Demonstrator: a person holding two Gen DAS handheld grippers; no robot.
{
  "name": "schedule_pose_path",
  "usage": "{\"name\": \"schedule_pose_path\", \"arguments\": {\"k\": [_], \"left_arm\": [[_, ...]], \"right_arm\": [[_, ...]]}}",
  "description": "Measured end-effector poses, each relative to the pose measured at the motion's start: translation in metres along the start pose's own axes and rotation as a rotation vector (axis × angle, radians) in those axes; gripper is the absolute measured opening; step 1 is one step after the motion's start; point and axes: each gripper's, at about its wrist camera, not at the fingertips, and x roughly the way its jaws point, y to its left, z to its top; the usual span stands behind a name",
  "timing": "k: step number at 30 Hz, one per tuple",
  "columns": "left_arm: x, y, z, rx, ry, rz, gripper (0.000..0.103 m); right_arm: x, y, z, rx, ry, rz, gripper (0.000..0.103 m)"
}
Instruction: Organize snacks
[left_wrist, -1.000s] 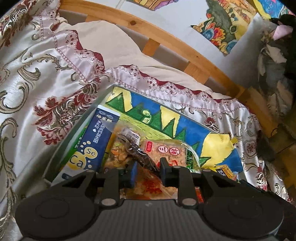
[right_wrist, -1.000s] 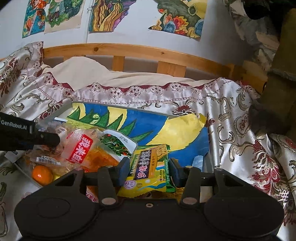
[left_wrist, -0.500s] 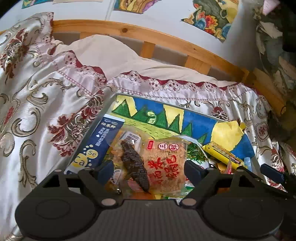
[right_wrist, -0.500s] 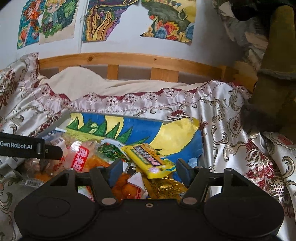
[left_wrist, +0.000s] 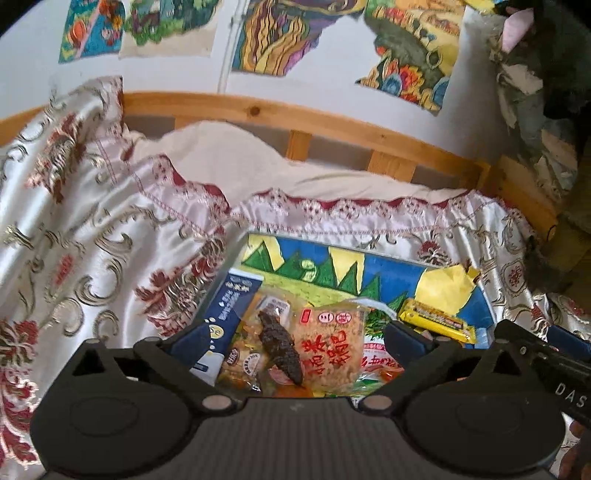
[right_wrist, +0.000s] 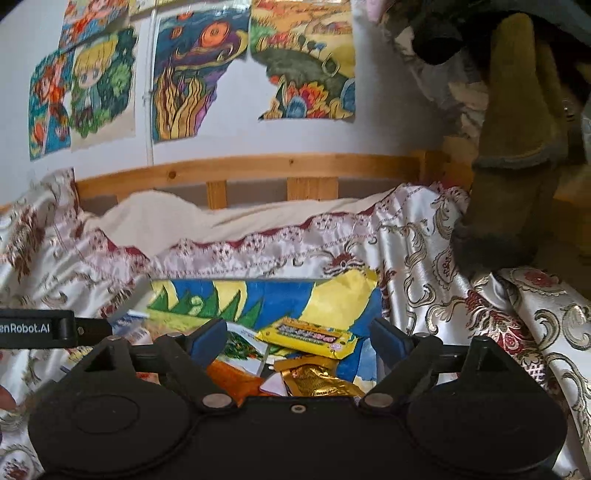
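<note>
Left wrist view: the left gripper (left_wrist: 295, 334) hangs empty, jaws opening wide above a clear packet of orange rice crisps (left_wrist: 328, 350) lying in the painted tray (left_wrist: 388, 266). The right gripper (right_wrist: 297, 338), jaws likewise opening, holds nothing over the flat yellow snack bar (right_wrist: 310, 338), probably just released there.

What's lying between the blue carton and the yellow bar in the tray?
In the left wrist view, between the blue carton and the yellow bar lie a clear packet with a dark dried piece and a rice-cracker pack.
</note>
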Motion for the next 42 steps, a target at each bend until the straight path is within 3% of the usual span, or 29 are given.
{"name": "schedule_pose_path", "arguments": {"k": [10, 26, 34, 42], "left_arm": [[-0.053, 0.001, 0.0, 0.019, -0.078, 0.038, 0.102], [-0.122, 0.005, -0.025, 0.068, -0.202, 0.09, 0.103], [-0.145, 0.008, -0.037, 0.077, -0.235, 0.108, 0.103], [-0.162, 0.022, -0.054, 0.047, -0.22, 0.134, 0.103]], "right_arm": [[-0.045, -0.011, 0.007, 0.096, -0.068, 0.026, 0.097], [-0.116, 0.0, -0.009, 0.06, -0.149, 0.052, 0.102], [-0.138, 0.0, -0.018, 0.078, -0.158, 0.064, 0.102], [-0.158, 0.006, -0.029, 0.064, -0.155, 0.07, 0.102]]}}
